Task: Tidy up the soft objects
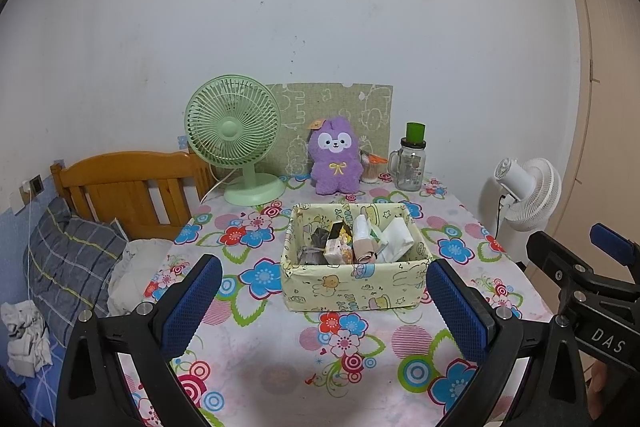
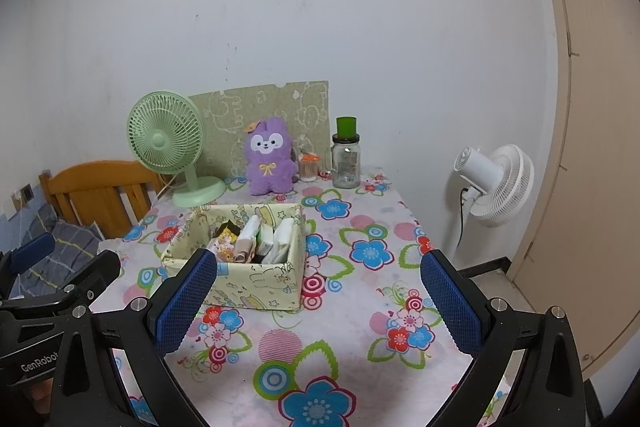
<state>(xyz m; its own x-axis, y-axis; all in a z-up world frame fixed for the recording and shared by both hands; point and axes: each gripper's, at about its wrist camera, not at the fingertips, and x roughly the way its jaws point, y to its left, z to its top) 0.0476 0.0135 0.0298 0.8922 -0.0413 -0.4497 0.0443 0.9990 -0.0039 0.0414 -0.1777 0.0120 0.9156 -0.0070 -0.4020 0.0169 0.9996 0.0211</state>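
Observation:
A pale yellow cartoon-print box [image 1: 352, 285] stands mid-table and holds several folded and rolled soft items [image 1: 362, 239]; it also shows in the right wrist view [image 2: 256, 285], with the soft items [image 2: 256, 239] inside. My left gripper [image 1: 322, 281] is open and empty, held above the near table in front of the box. My right gripper [image 2: 318, 277] is open and empty, just right of the box. A purple plush toy [image 1: 335, 157] sits upright at the table's back; it also shows in the right wrist view [image 2: 269, 157].
A green desk fan [image 1: 234, 135] and a glass jar with a green lid [image 1: 410, 163] stand at the back of the table. A white floor fan [image 2: 496, 185] stands right of the table. A bed with a wooden headboard [image 1: 128, 187] and pillows lies to the left.

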